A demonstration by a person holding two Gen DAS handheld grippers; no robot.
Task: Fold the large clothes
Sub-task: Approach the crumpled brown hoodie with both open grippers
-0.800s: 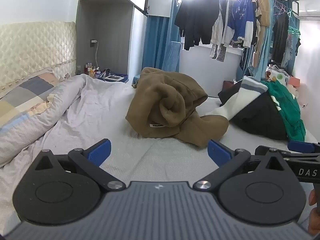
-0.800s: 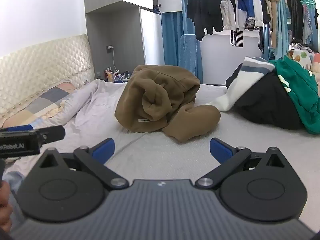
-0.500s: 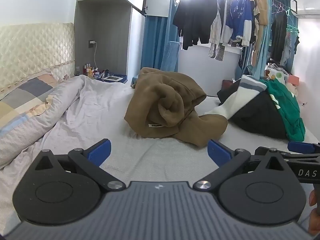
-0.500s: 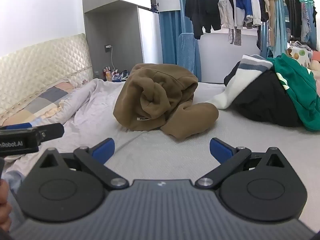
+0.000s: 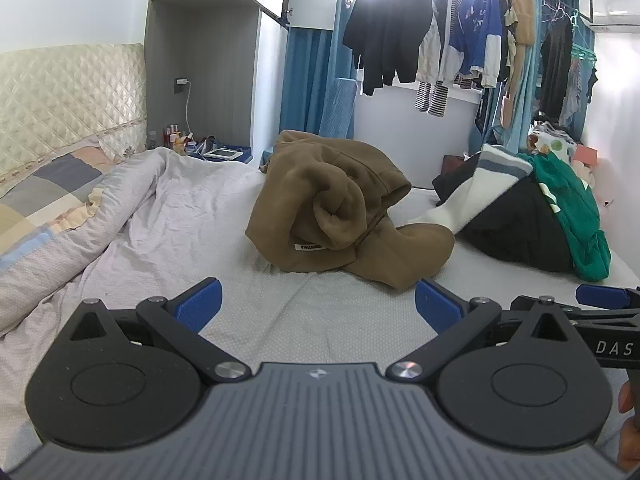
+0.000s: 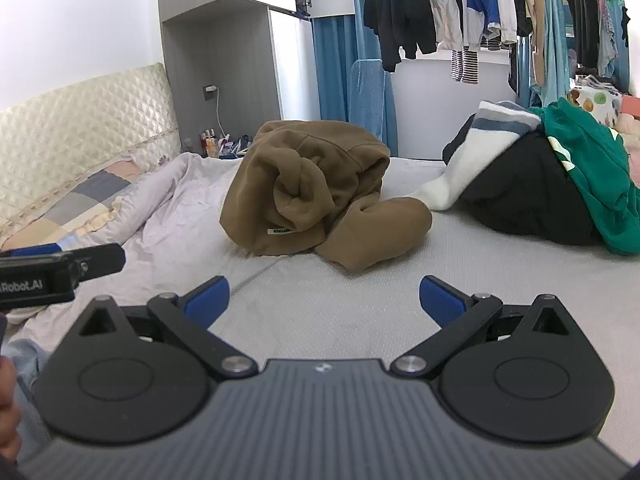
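Both views have crept slightly nearer the brown garment since the earlier frames, nothing on the bed itself having shifted

Bed (image 5: 280,312): pale dotted sheet, bare in the foreground, fills most of both views. Cream quilted headboard (image 5: 60,88) along the left.

Quilt (image 5: 132,208): rumpled, pale lilac, heaped along the left side beside a checked pillow (image 5: 44,192).

Hanging clothes (image 5: 452,40): dark, white and blue pieces on a rail at the back, against bright light.

Clothes pile (image 6: 536,192): black, white-and-grey and green garments heaped at right, apart from the brown one.

Brown hoodie (image 5: 340,204): crumpled in a mound at mid-bed, one sleeve trailing right and forward, small white label on its front edge. Well ahead of both tools, touched by neither.

Left gripper (image 5: 318,304): blue pads spread wide, nothing between them, above bare sheet.

Right gripper (image 6: 324,300): likewise spread wide and empty; its blue tip also shows at the right edge of the left view
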